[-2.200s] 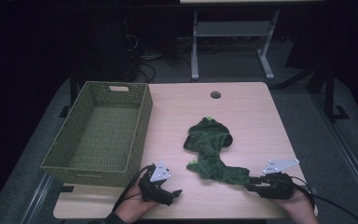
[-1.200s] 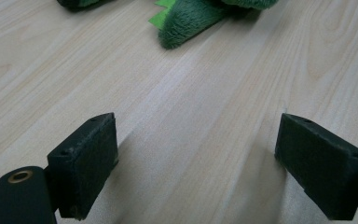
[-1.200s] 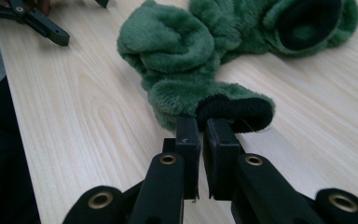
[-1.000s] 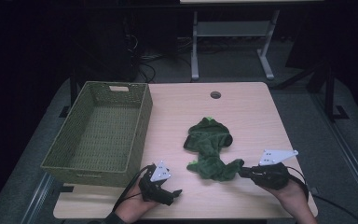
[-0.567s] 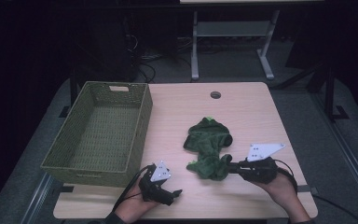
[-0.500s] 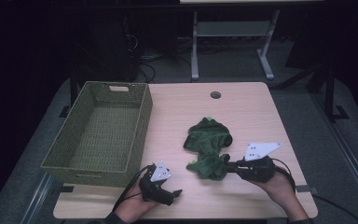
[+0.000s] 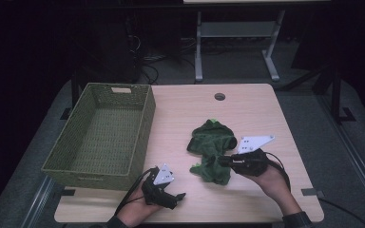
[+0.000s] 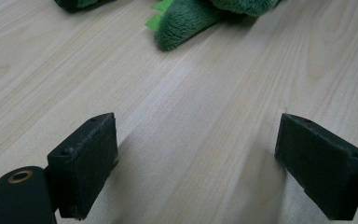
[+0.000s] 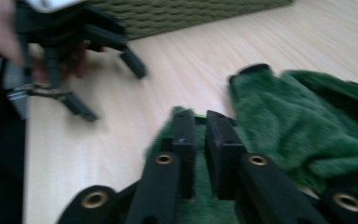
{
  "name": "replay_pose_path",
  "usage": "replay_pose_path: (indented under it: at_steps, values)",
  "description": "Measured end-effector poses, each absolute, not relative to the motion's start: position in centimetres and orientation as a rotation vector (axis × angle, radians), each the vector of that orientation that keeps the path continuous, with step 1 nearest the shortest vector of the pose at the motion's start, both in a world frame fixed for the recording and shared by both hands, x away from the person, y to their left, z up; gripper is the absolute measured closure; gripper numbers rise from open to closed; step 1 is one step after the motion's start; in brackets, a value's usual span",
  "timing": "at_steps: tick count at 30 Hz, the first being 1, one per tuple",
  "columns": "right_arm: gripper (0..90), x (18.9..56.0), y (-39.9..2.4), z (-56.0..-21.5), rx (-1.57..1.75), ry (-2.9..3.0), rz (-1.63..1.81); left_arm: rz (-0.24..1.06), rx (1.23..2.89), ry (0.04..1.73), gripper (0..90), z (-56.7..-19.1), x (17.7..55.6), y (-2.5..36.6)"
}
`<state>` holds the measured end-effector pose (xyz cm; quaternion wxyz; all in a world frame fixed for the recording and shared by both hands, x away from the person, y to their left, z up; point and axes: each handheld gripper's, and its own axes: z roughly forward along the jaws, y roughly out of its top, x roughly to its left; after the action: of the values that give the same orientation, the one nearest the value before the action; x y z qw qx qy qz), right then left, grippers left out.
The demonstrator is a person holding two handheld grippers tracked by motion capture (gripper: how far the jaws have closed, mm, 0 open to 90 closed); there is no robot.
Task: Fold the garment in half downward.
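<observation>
A green fuzzy cloth (image 7: 212, 142) lies bunched on the wooden table (image 7: 252, 109), right of centre. My right gripper (image 7: 223, 161) is shut on the cloth's near end and holds that end a little off the table. In the right gripper view the two jaws (image 9: 203, 126) stand almost together with green pile (image 9: 298, 121) pinched between them. My left gripper (image 7: 178, 199) rests near the table's front edge, left of the cloth and apart from it. In the left gripper view the left gripper (image 8: 200, 163) stands wide open over bare wood, and a tip of the cloth (image 8: 186, 18) lies beyond it.
A green woven basket (image 7: 100, 133) with nothing in it stands at the left of the table; its wall (image 9: 191, 14) shows in the right gripper view behind the left gripper (image 9: 107, 88). A round cable hole (image 7: 219, 96) sits near the far edge. Dark floor and a metal stand lie behind.
My right gripper has moved left and slightly up with the cloth's near end, bunching that end towards the rest of the cloth. The left gripper has stayed in place.
</observation>
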<state>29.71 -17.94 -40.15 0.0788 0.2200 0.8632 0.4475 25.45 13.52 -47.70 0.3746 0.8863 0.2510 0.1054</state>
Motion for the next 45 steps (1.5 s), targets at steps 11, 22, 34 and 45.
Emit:
replay_pose_path:
  at_steps: [11,22,34,45]
  values:
    - [89.7,32.0,-15.8,-42.8,0.730,2.672,1.282,0.269,2.272,0.640,12.3,-47.7,25.5,13.5]
    - [90.0,32.5,-14.6,-45.4,0.787,2.764,1.113,0.267,2.270,0.646,12.3,-47.7,25.4,13.5]
    - [83.6,32.3,-14.8,-45.0,0.826,2.736,1.125,0.291,2.262,0.689,12.5,-47.7,25.5,12.9]
    - [64.4,32.3,-16.2,-43.2,0.840,2.662,1.210,0.244,2.277,0.685,13.6,-46.6,26.6,12.4]
